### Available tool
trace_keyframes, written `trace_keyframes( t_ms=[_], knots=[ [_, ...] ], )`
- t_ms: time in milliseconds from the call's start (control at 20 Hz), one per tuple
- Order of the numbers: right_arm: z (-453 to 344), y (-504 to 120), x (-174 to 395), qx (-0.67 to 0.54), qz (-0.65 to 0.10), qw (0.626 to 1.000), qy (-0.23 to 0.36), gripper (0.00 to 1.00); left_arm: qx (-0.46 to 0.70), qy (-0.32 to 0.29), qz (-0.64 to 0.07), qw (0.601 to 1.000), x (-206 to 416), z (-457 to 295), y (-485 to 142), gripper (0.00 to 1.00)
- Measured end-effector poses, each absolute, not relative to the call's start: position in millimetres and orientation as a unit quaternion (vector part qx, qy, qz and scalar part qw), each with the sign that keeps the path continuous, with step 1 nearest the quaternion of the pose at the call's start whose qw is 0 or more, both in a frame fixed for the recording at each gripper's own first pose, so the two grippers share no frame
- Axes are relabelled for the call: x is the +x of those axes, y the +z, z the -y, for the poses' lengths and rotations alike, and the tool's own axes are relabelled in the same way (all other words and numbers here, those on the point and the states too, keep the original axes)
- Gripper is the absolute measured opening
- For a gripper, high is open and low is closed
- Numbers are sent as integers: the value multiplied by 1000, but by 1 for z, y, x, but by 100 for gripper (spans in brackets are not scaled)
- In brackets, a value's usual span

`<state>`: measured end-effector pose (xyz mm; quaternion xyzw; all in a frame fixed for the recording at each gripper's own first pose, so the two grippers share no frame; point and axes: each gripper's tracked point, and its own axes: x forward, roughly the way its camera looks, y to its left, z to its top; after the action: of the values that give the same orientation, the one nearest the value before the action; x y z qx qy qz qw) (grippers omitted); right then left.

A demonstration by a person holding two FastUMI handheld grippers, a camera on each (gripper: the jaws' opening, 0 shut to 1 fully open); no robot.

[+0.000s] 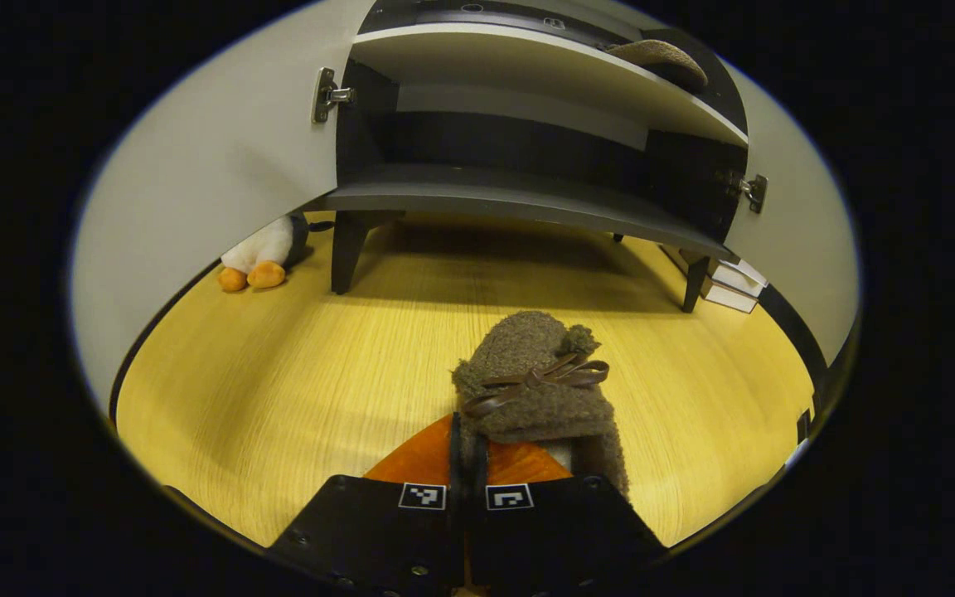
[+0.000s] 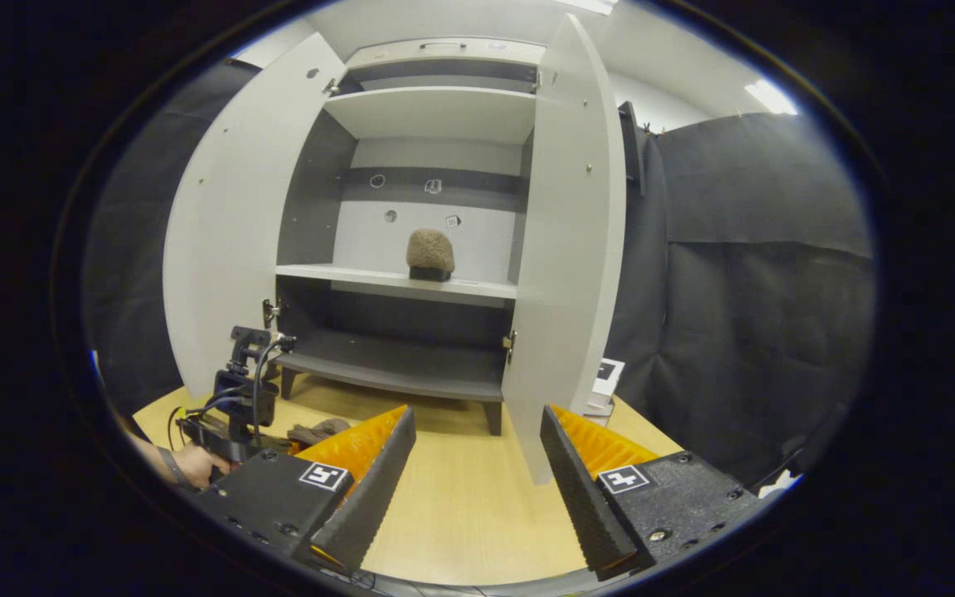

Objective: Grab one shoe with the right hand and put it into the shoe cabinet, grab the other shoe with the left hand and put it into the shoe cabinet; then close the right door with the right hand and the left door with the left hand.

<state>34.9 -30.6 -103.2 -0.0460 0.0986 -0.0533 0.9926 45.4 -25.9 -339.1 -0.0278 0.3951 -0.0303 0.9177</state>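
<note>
Shoe cabinet (image 2: pixel 432 240) noted standing on short dark legs on the yellow wooden floor (image 1: pixel 295 365), pale outside and dark grey within, with three shelves in sight in the right gripper view. Both cabinet doors found swung wide open: left door (image 2: pixel 233 215) and right door (image 2: pixel 569 240), hinges exposed at the lower edges in the left gripper view. Black cloth booth wall (image 2: pixel 743 274) seen just right of the cabinet. Small stack of white boxes (image 1: pixel 730 282) lying on the floor beside the cabinet's right legs. First brown fuzzy shoe (image 2: pixel 430 253) already placed on the cabinet's middle shelf, toward the right of centre, toe facing outward. Second brown fuzzy shoe (image 1: pixel 535 381), with a thin brown bow across its top, located in front of the cabinet, low over the floor and well short of the bottom shelf. Left gripper (image 1: pixel 467 464) pressed together on the rim of this second shoe, fingers nearly meeting with the shoe's edge pinched between them; same gripper (image 2: pixel 237 398) observed in the right gripper view, below and left of the cabinet, held by a person's hand (image 2: pixel 194 463). Right gripper (image 2: pixel 477 473) spread wide, nothing between its fingers, pointed at the cabinet's open front. Plush penguin toy (image 1: pixel 266 253) found on the floor at the cabinet's left leg, beneath the left door.
</note>
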Motion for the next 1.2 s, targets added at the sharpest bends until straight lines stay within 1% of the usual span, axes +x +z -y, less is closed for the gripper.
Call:
trace_keyframes(
  t_ms=[50, 100, 200, 300, 400, 500, 650, 850, 950, 1100, 1200],
  knots=[
    [31, -104, 35, -44, -100, 993, -52, 94, -33, -31, -391, 919, 44, 26, -335, 10],
    [30, -105, 35, -43, -100, 993, -52, 94, -32, -34, -383, 922, 42, 27, -329, 0],
    [30, -104, 36, -43, -99, 993, -51, 94, -15, -20, -374, 927, 34, 21, -307, 0],
    [29, -99, 36, -40, -89, 994, -51, 94, -13, -17, -355, 935, 25, 23, -272, 0],
    [26, -99, 38, -39, -86, 994, -47, 94, -36, -21, -317, 948, 23, 32, -219, 0],
    [21, -99, 38, -37, -85, 995, -40, 94, -45, -29, -265, 963, 38, 45, -160, 0],
    [15, -97, 38, -30, -84, 996, -29, 95, -22, -31, -193, 981, 85, 55, -83, 0],
    [14, -92, 32, -30, -76, 996, -24, 94, -38, -11, -141, 989, 178, 52, -15, 0],
    [16, -90, 31, -28, -73, 997, -27, 94, -38, 7, -149, 988, 231, 47, -9, 0],
    [21, -93, 24, -26, -78, 996, -37, 94, -38, 23, -179, 983, 288, 43, -7, 0],
    [24, -94, 21, -23, -84, 995, -42, 94, -29, 32, -202, 978, 319, 41, -18, 0]
  ],
)
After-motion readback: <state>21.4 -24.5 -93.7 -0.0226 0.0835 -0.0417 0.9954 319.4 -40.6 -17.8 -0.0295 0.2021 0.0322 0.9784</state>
